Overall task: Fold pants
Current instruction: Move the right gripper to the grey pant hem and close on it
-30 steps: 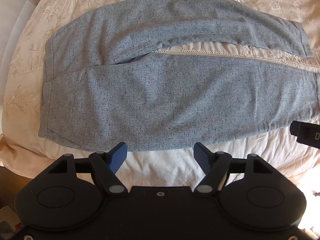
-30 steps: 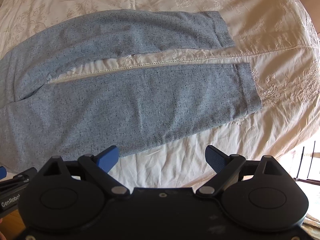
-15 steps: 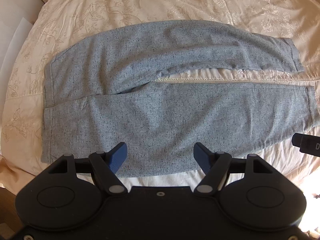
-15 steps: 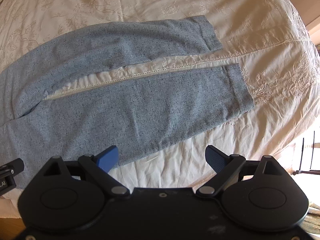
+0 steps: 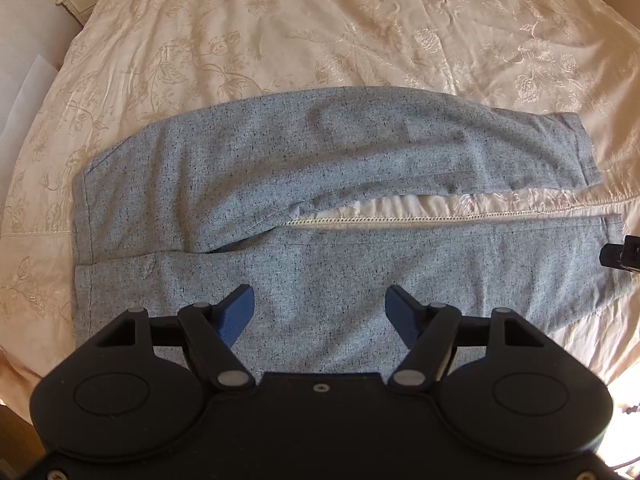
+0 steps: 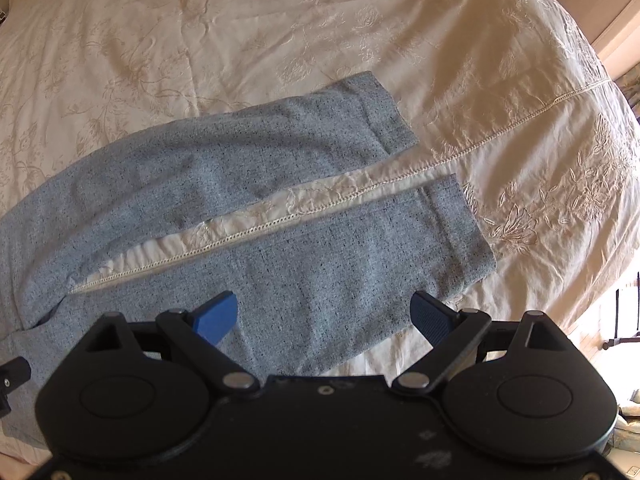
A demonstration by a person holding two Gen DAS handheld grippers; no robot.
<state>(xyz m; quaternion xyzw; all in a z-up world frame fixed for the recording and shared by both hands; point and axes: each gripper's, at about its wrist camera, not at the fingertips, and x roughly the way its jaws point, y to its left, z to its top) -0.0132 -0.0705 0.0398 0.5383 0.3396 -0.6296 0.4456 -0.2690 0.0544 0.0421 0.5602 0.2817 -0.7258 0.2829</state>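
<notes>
I have the pants lying flat on the bedspread, waist to my left, both legs running right, with a strip of bedspread and its stitched seam showing between them. The left gripper hangs over the near leg close to the crotch, its jaws fairly wide and closing a little, nothing pinched between them; I cannot tell whether the tips touch the cloth. The right gripper hangs over the same leg nearer the cuff, jaws wide and empty. As I read it, the first fold is not yet made, and the step in hand is to take the near leg's outer edge at two places and lay it over the far leg. To do that well, I would bring both grippers back to the near edge, catch both layers of cloth at once, and pinch at matching depth so the leg lifts as one straight line. I would lift only enough to clear, carry both hands across together, and land cuff on cuff. The risk is dragging the whole garment or leaving a slanted fold.
</notes>
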